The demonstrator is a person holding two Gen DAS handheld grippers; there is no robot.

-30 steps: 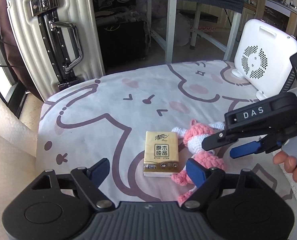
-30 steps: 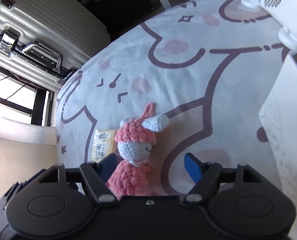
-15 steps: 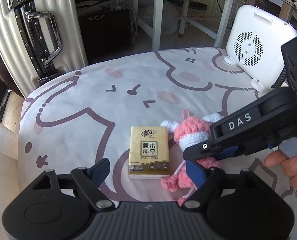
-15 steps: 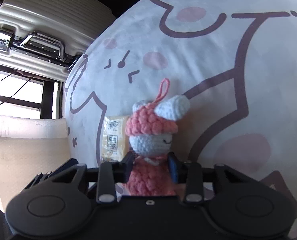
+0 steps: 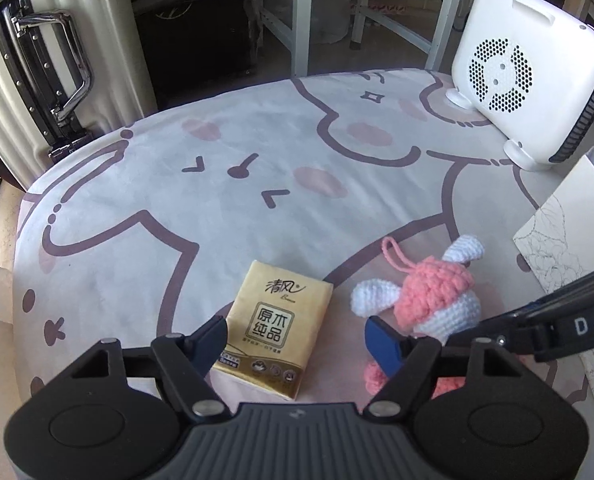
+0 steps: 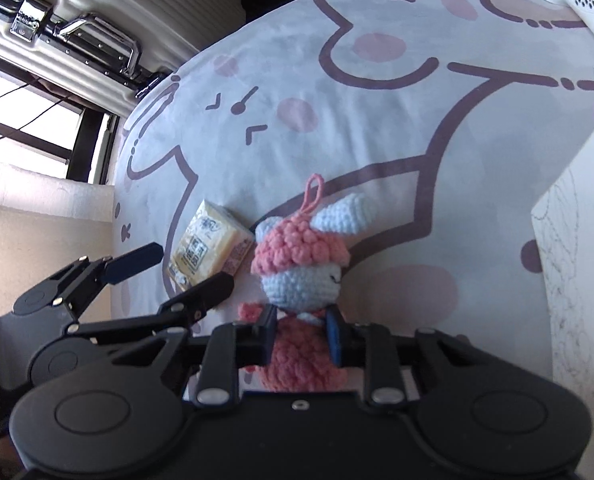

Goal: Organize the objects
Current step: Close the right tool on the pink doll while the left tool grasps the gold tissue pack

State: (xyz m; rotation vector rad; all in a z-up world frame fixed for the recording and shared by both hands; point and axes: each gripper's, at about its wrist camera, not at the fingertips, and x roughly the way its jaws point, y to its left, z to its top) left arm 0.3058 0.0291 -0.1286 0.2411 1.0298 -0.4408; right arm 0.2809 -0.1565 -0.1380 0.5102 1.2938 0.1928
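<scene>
A bed sheet (image 5: 257,184) printed with cartoon faces is spread over the surface, and every place below is given from the tissue pack lying on it. A ribbed suitcase (image 5: 29,64) is stood upright far behind the pack and to its left, off the sheet. A white fan heater (image 5: 525,80) is stood on its feet far behind it and to its right. The left gripper (image 5: 297,340) is lowered over the tissue pack (image 5: 271,332); its jaws have just been closing and are set either side of the pack, the pads not yet seen pressing on it, likely in readiness for a pickup. Just right of the pack, the crocheted doll (image 6: 297,280) is pinched at its pink body by the right gripper (image 6: 301,338), whose jaws have just been closing onto it, probably so that it can be lifted and put away
</scene>
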